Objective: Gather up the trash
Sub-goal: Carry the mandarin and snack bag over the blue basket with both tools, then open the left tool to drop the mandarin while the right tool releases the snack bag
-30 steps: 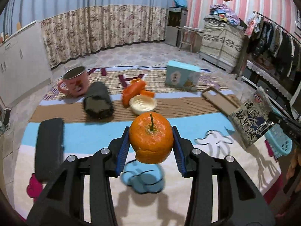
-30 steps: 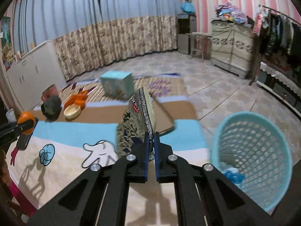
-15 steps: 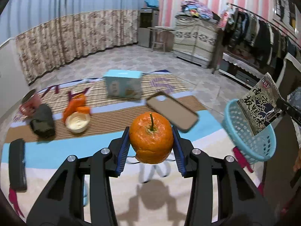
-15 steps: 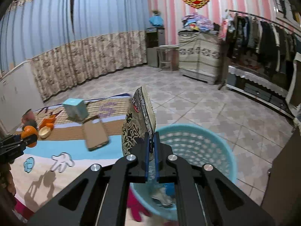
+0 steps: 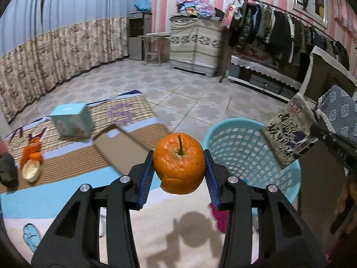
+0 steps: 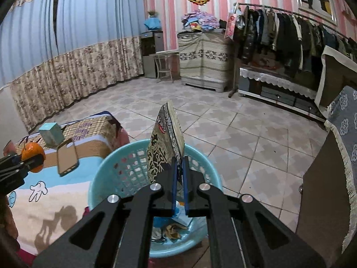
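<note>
My left gripper (image 5: pixel 179 167) is shut on an orange (image 5: pixel 179 163) with a stem, its peel torn at the bottom, held in the air just left of the light blue basket (image 5: pixel 225 138). My right gripper (image 6: pixel 179 174) is shut on a flat printed snack bag (image 6: pixel 164 151), which stands upright over the basket (image 6: pixel 111 172). That bag (image 5: pixel 287 134) also shows at the right of the left wrist view, above the basket's rim. In the right wrist view the orange (image 6: pixel 33 156) appears at the far left. Wrappers and scraps (image 6: pixel 171 227) lie in the basket's bottom.
On the cartoon-print mat (image 5: pixel 67 201) lie a brown phone case (image 5: pixel 121 149), a light blue box (image 5: pixel 71 122), orange peel (image 5: pixel 32 154) by a white bowl (image 5: pixel 31 172), and a dark roll (image 5: pixel 7 174). A clothes rack (image 6: pixel 290 40) and a covered chair (image 6: pixel 343 120) stand at the right.
Both grippers have swung right, from over the mat to the basket. The bag now stands above the basket's opening and the orange has come close to its rim. Neither grip has changed.
</note>
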Demonstrator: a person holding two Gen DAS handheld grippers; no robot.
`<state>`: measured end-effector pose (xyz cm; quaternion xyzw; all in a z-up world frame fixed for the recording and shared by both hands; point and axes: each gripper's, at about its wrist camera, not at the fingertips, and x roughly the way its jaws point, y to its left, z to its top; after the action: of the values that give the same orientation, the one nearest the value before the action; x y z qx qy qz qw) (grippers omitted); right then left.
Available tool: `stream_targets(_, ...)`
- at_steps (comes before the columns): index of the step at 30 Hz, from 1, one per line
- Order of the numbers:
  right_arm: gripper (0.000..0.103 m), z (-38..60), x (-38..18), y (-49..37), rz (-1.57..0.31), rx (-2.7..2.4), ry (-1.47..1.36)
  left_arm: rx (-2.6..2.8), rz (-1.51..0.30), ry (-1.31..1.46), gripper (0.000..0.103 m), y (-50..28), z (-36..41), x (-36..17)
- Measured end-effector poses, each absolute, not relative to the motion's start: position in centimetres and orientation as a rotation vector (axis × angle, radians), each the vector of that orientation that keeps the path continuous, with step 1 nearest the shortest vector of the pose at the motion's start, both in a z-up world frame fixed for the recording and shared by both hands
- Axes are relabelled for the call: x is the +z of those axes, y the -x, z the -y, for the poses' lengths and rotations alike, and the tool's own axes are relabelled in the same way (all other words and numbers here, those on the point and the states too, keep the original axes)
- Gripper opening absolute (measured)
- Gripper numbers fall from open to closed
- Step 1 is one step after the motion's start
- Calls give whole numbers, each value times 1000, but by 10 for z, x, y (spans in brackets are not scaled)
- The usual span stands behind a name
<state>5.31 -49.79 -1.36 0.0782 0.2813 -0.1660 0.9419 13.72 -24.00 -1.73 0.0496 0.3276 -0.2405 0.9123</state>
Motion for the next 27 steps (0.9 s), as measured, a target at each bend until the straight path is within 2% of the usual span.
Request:
stream_targets(18,5,514,-36,-61,-597,-361,-172,-614,-665,-173,43,-146,326,-42)
stream_targets(23,5,515,-37,-61,-598,-362,-171,-620,-662,-202,51,-148,337,-43)
stream_targets(27,5,516,-38,-62,-602,-361,-167,-602,-644,-192,63,-149,332,-40)
